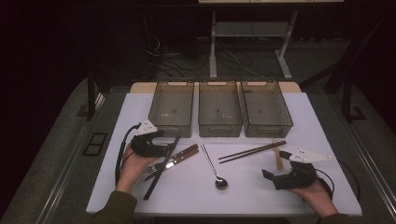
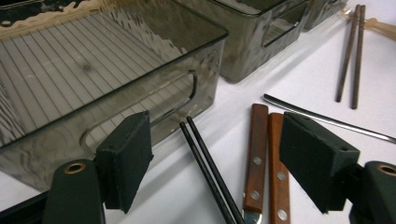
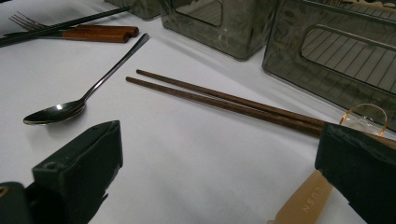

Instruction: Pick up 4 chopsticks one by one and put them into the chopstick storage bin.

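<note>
My left gripper [image 2: 215,158] stands wide, straddling the 2 black chopsticks [image 2: 210,168] without pressing them. My right gripper [image 3: 219,177] gapes wide too, brown chopsticks [image 3: 224,100] just ahead.

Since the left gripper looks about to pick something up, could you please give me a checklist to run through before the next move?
1. Black chopsticks lie between the left gripper fingers: ok.
2. Fingers already pressing on the chopsticks: not ok, jaws are open with a gap on both sides.
3. Both chopsticks lie together as a pair: ok.
4. Wooden-handled knife and fork clear of the grasp: not ok, they lie just beside the chopsticks, inside the jaw span.
5. Left bin empty for a drop: ok.
6. Right gripper out of the way: ok, open at the table's right side, holding nothing.
</note>
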The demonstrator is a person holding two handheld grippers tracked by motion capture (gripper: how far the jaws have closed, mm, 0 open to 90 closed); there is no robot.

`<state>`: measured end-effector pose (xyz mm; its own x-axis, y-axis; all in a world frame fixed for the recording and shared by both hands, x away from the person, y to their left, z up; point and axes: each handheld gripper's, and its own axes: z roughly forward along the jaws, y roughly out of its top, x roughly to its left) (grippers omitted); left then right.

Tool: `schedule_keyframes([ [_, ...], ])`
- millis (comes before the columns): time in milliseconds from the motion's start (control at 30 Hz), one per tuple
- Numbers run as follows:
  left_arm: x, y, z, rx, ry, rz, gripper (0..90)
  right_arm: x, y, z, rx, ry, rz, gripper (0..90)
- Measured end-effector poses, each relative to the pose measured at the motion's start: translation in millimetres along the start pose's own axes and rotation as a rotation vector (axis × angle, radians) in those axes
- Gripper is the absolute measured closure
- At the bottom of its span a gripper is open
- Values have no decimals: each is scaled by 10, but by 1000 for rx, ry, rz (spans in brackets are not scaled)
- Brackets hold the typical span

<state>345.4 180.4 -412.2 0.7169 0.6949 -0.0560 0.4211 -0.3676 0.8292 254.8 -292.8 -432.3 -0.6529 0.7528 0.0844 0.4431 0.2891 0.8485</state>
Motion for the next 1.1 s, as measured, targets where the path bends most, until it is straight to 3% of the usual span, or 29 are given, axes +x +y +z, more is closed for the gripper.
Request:
schedule_keyframes([
  [300, 20, 95, 144, 37, 38, 6, 312, -4, 0, 3, 1, -1, 1, 10],
  [533, -9, 131, 265, 53, 29, 11, 377, -4, -1, -1, 0, 0, 1, 10],
  [833, -72, 121, 257, 106, 31, 52, 446, -4, 0, -4, 0, -2, 2, 10],
  [1100, -47, 73, 313, 170, 31, 41, 556, -2, -1, -4, 0, -1, 2, 10],
])
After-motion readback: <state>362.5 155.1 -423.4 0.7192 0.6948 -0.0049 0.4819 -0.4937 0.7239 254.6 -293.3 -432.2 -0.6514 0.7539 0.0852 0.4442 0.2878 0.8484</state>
